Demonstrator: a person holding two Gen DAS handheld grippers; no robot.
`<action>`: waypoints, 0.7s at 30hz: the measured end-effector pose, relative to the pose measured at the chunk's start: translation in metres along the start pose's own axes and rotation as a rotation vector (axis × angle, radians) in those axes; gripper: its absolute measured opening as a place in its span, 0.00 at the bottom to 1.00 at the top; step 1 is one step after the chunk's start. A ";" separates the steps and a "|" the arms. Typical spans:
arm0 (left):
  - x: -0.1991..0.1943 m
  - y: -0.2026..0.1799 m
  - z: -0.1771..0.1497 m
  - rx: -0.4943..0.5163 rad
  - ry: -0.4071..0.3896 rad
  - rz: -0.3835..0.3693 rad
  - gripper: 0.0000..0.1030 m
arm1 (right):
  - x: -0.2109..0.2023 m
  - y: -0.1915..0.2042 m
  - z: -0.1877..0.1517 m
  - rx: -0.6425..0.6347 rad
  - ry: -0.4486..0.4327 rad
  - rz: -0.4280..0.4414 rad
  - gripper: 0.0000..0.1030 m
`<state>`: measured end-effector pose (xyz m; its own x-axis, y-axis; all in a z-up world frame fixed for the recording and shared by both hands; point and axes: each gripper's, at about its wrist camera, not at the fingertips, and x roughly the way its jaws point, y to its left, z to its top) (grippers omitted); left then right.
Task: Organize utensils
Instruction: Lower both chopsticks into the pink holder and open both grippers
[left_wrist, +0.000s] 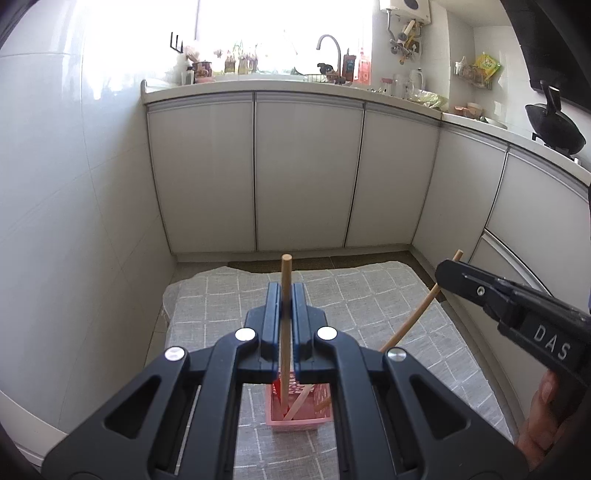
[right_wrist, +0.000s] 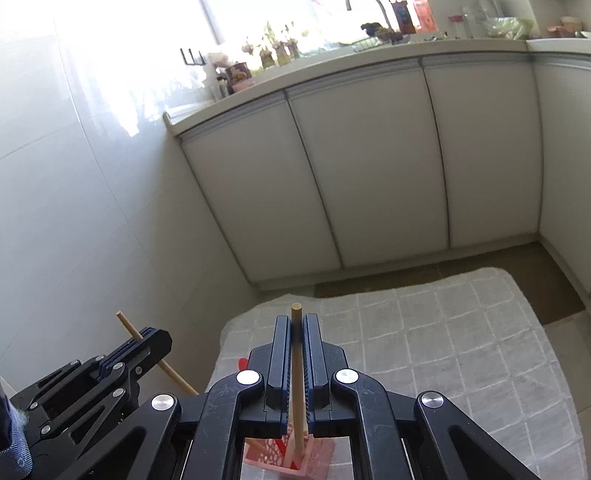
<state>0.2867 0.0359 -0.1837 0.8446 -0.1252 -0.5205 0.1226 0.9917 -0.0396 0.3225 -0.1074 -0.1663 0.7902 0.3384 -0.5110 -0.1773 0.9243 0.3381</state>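
Two sticks, one per gripper. Left wrist view: my left gripper (left_wrist: 285, 295) has its fingers clamped on a stick (left_wrist: 286, 273) standing upright so its foot drops into the pink basket (left_wrist: 299, 417) at 6 o'clock; the right gripper (left_wrist: 448, 271) sits at 3 o'clock. Right wrist view: right fingers (right_wrist: 282, 343) clamp another stick (right_wrist: 296, 332) over the same basket on the desk (right_wrist: 443, 350).

A home kitchen: white cabinets (left_wrist: 306, 173), faucet (left_wrist: 330, 46), wok (left_wrist: 556, 127) on counter.
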 end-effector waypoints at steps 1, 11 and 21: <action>0.005 0.001 -0.001 -0.005 0.016 0.001 0.06 | 0.005 -0.001 -0.002 -0.002 0.009 -0.002 0.04; 0.040 0.011 -0.015 -0.078 0.146 0.017 0.06 | 0.043 -0.009 -0.023 0.008 0.095 -0.015 0.05; 0.033 0.016 -0.014 -0.094 0.158 0.018 0.37 | 0.047 -0.014 -0.024 0.041 0.133 0.006 0.24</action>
<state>0.3088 0.0478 -0.2132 0.7527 -0.1088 -0.6493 0.0527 0.9930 -0.1054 0.3477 -0.1005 -0.2144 0.7040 0.3670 -0.6080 -0.1553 0.9150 0.3725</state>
